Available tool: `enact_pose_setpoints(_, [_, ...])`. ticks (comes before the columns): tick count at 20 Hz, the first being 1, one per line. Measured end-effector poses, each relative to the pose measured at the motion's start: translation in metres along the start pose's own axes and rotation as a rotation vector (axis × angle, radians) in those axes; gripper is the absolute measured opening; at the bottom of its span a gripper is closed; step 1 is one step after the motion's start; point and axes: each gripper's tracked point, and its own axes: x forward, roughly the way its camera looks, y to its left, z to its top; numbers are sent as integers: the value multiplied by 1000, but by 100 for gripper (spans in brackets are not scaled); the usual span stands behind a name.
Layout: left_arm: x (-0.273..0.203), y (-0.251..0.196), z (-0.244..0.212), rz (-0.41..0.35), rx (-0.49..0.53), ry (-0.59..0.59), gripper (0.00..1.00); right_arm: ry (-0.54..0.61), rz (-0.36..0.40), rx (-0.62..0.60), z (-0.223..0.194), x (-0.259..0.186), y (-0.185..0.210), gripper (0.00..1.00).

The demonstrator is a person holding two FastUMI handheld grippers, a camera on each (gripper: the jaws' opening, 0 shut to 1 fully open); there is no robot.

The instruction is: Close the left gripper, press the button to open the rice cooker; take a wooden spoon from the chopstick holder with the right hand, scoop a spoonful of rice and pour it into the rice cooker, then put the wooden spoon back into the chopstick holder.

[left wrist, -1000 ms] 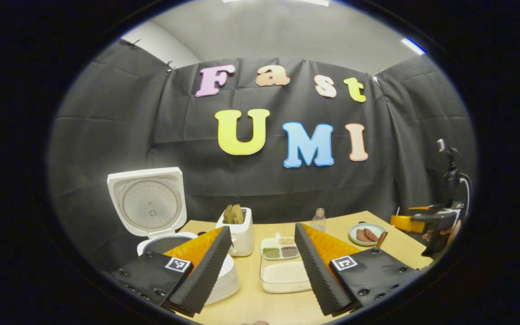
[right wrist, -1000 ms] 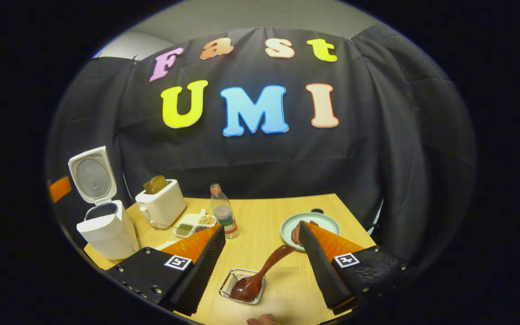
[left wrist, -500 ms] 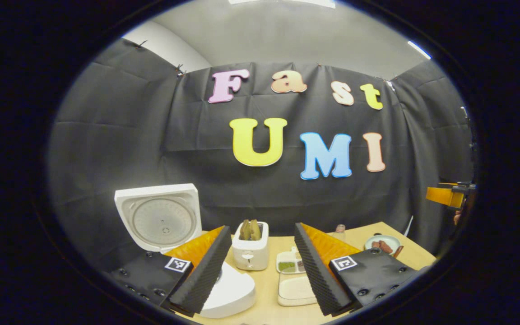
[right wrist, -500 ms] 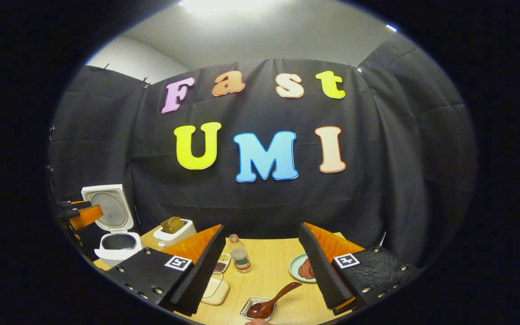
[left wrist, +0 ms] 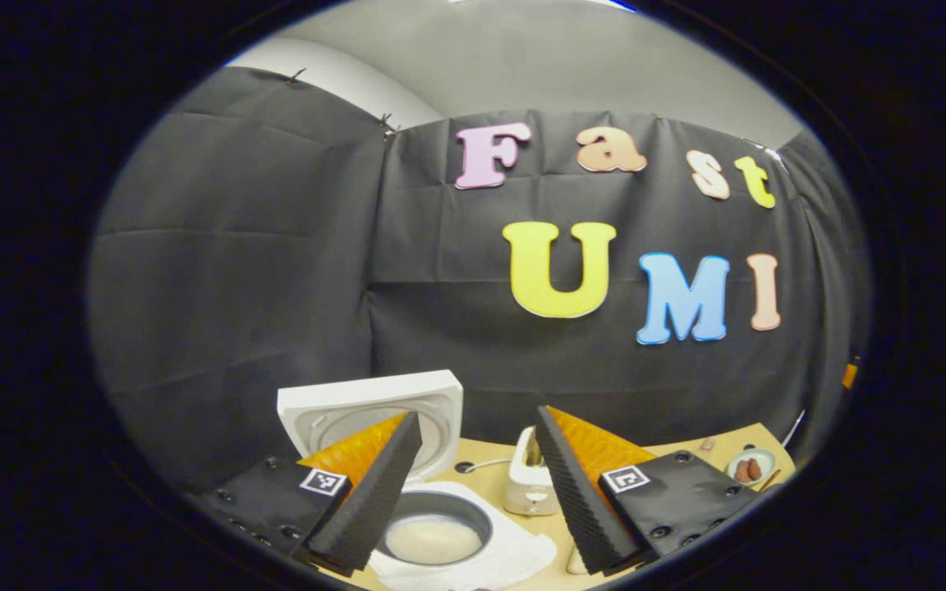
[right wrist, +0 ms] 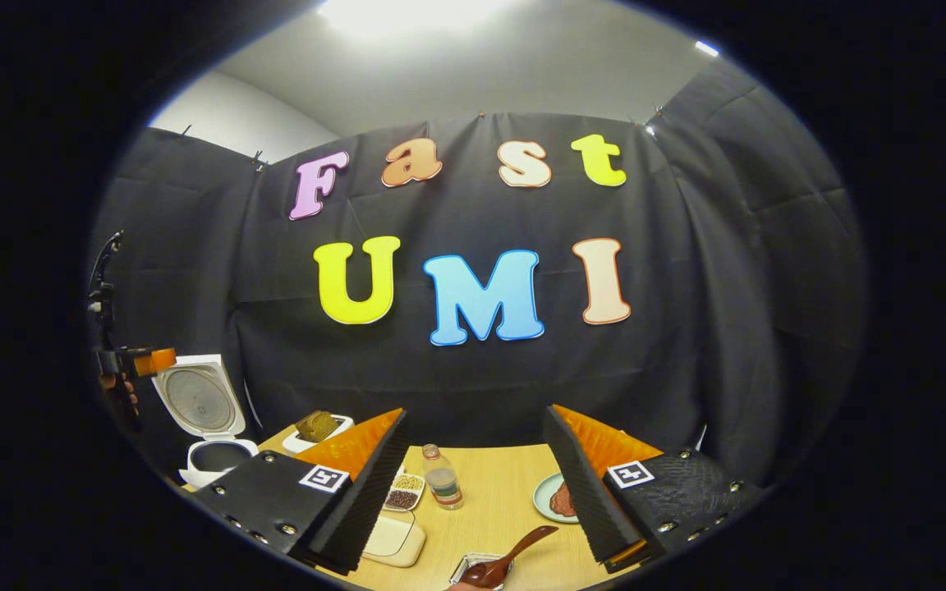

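Comparing with half a second before: both cameras had shifted; left gripper view now looked down into the pot.
Left gripper [left wrist: 479, 460]: jaws spread wide, holding nothing, hovering over the rice cooker [left wrist: 440, 533].
Rice cooker: lid up at 11 o'clock from the left fingers; white rice visible in the pot at 6 o'clock.
Right gripper [right wrist: 477, 484]: jaws apart, empty, raised above the table [right wrist: 498, 484].
Wooden spoon [right wrist: 510, 558]: at 6 o'clock below the right gripper, bowl resting in a small clear holder [right wrist: 473, 566], handle leaning toward 2 o'clock.
Toaster [left wrist: 526, 480]: between the left fingers.
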Motion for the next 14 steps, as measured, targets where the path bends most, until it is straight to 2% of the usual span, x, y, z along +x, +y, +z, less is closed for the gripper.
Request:
enact_pose_setpoints(5, [59,47,14,119,-78,13,96,23,-13,-48,-4,-4,-14,98])
enact_pose_setpoints(9, [108,86,19,220,-84,25,96,43,-39,-48,-8,-3,-27,99])
enact_pose_setpoints(14, [153,118,4,271,-120,78,96,69,-39,-51,-17,-3,-28,99])
